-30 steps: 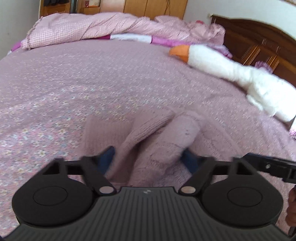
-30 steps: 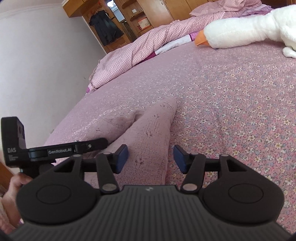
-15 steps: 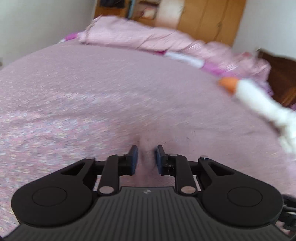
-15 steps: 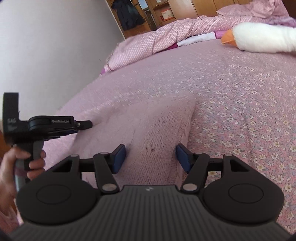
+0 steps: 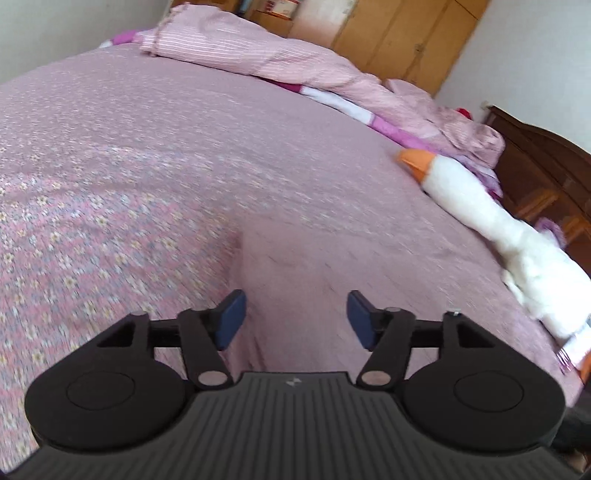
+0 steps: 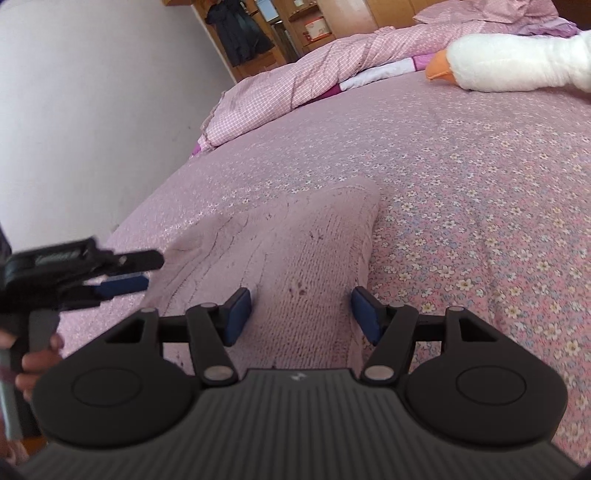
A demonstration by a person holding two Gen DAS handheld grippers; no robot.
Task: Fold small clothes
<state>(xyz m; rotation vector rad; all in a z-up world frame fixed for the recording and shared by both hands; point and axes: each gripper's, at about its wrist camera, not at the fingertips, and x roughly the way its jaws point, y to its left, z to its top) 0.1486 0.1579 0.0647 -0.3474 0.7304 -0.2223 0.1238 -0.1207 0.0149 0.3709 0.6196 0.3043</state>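
Observation:
A small pink knitted garment (image 6: 295, 258) lies folded flat on the floral bedspread (image 6: 480, 184). In the left wrist view the same knitted garment (image 5: 332, 266) spreads ahead of my left gripper (image 5: 295, 319), which is open just above its near edge with nothing between the blue pads. My right gripper (image 6: 301, 314) is open too, its pads straddling the garment's near end without closing on it. The left gripper (image 6: 122, 273) also shows from the side at the left of the right wrist view, held by a hand (image 6: 33, 365).
A white plush goose (image 5: 498, 229) with an orange beak lies on the right of the bed. A rumpled pink checked quilt (image 5: 277, 62) runs along the far side. Wooden wardrobes (image 5: 399, 33) and a dark headboard (image 5: 546, 166) stand behind. A white wall (image 6: 74, 110) borders the bed's left.
The left gripper closed on the knit, carried it over, then opened and let it go. The garment went from bunched to a flat folded shape. The right gripper stayed open.

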